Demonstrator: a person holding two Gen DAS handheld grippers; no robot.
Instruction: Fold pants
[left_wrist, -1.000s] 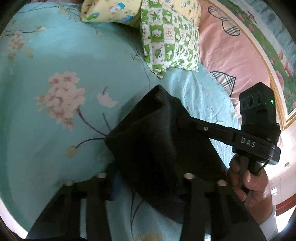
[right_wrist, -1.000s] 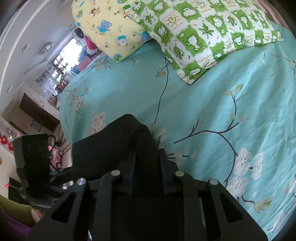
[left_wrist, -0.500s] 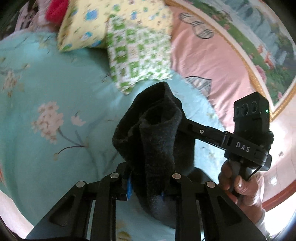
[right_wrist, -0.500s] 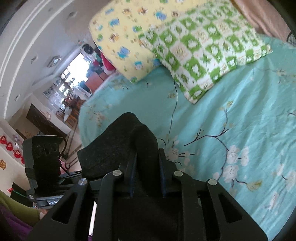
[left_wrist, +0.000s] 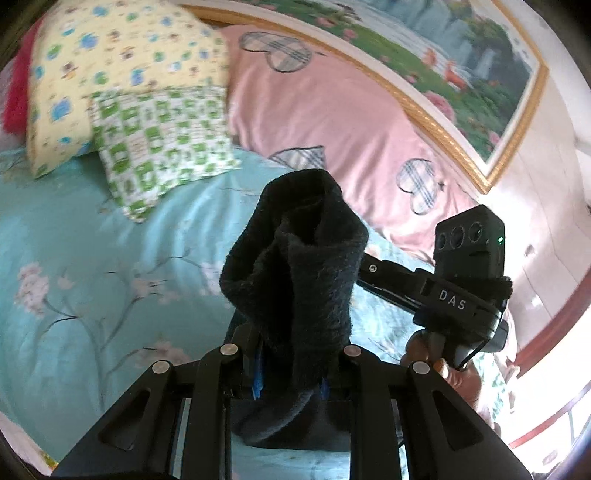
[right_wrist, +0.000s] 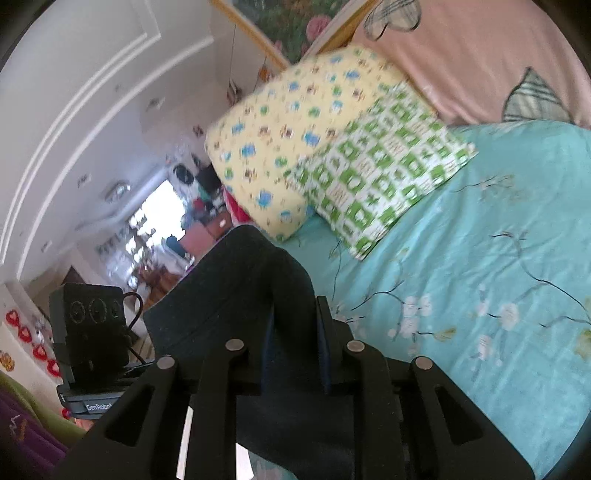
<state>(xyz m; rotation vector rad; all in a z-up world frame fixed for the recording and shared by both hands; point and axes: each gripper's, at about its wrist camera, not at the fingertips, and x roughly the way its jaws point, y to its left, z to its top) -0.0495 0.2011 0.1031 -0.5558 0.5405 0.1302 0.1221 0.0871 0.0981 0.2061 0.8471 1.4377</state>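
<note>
The black pants (left_wrist: 295, 273) are lifted off the turquoise floral bedsheet (left_wrist: 81, 258). My left gripper (left_wrist: 291, 369) is shut on a bunched fold of the pants, which stands up between its fingers. My right gripper (right_wrist: 293, 347) is shut on another part of the pants (right_wrist: 236, 291), with the cloth stretched toward the left gripper body (right_wrist: 92, 325). The right gripper's body (left_wrist: 461, 280) and the hand that holds it show at the right of the left wrist view. The lower part of the pants is hidden behind the grippers.
A green checked pillow (left_wrist: 159, 136) and a yellow patterned pillow (left_wrist: 110, 62) lie at the head of the bed. A pink quilt (left_wrist: 332, 110) lies against the framed picture (left_wrist: 424, 55). The room with a bright window (right_wrist: 155, 210) lies left of the bed.
Both grippers have risen and tilted up with the pants. The cloth has left the sheet and bunched upright, and the pillows, quilt and wall have come into view.
</note>
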